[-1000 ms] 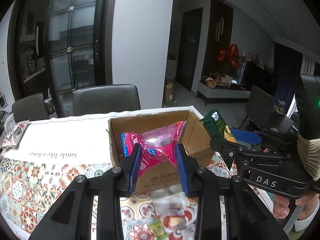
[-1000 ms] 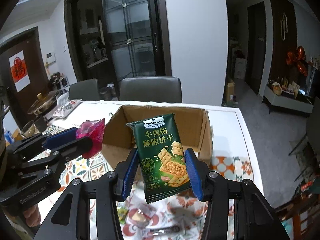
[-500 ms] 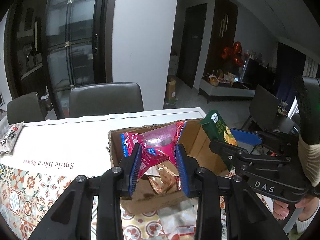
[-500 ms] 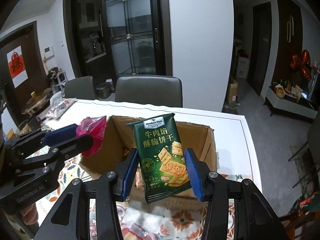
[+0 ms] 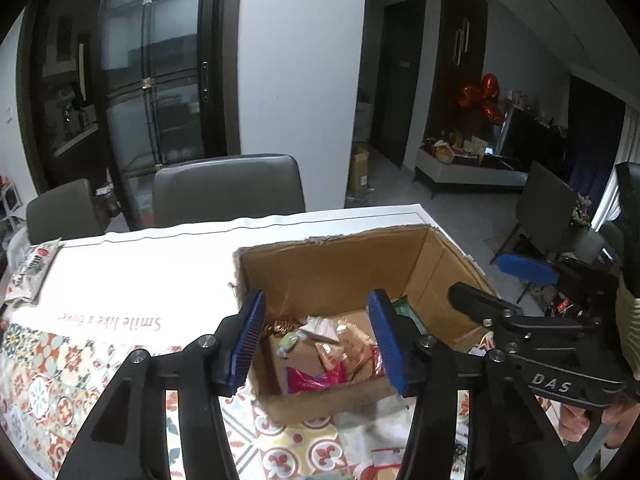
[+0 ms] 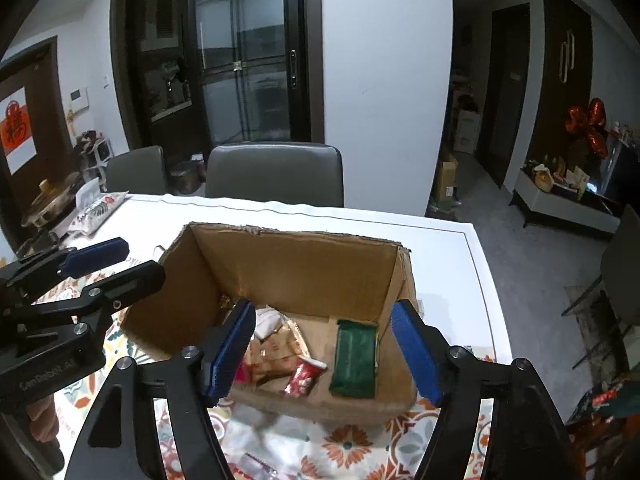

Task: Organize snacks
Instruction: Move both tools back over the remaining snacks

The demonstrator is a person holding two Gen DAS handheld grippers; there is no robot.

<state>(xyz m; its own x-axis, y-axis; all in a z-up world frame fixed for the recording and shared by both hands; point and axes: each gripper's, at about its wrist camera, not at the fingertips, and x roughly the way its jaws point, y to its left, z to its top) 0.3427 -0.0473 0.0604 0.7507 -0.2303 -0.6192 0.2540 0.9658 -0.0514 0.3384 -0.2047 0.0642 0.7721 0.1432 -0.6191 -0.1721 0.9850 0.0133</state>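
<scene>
Hovering over the box (image 6: 304, 268), both grippers are now empty: half a second ago the left gripper (image 5: 318, 340) pinched a pink pack and the right gripper (image 6: 324, 348) a green pack, and both packs have since dropped inside. The green pack (image 6: 356, 358) lies flat on the box floor by the right wall; the pink pack (image 5: 316, 378) rests among the other wrappers near the front wall. I judge this pair of snacks stowed, so each hand is free for the next items; some wrappers still lie on the tablecloth (image 6: 348, 444) in front of the box. Both sets of jaws stand wide apart, holding nothing. The two grippers sit side by side above the near rim, tilted down into the opening, the left a little outside the box's left wall.
</scene>
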